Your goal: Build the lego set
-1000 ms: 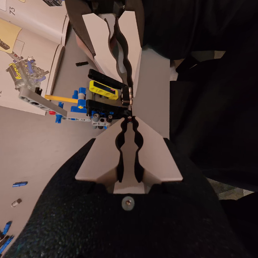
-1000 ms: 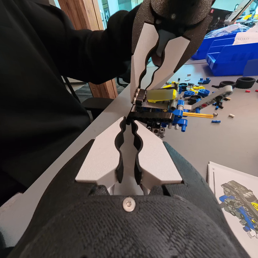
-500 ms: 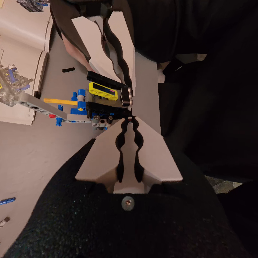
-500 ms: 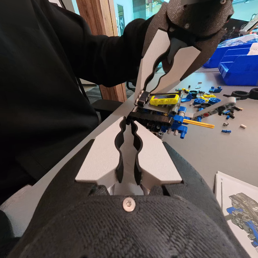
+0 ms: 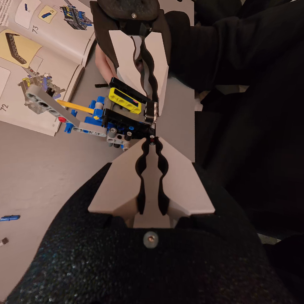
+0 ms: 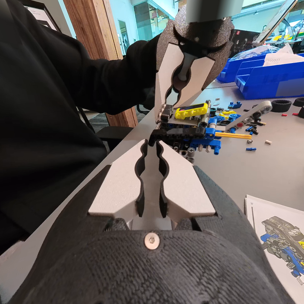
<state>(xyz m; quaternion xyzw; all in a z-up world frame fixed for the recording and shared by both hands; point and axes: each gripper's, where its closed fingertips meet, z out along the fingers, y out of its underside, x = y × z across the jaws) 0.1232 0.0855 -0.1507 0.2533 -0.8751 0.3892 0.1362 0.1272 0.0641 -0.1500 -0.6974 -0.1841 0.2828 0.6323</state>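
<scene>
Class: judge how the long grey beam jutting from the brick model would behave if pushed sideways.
The grey beam looks like rigid holed plastic: probably stiff and light. Apparently held by pins like the red pin, it might swivel or pop off. Jutting far out, it could lever the brick model round.

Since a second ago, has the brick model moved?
Yes, slightly upward: the yellow axle on the brick model now sits higher above the loose blue pin.

The model [image 5: 125, 113] is built of glossy moulded plastic, black, yellow, blue and grey. The table [image 6: 230, 164] is seen as smooth and matt. The booklet [image 5: 54, 54] is made of thin, slightly glossy paper. A wooden post [image 6: 92, 32] is grained. The bins [image 6: 266, 79] are of shiny blue plastic.
</scene>
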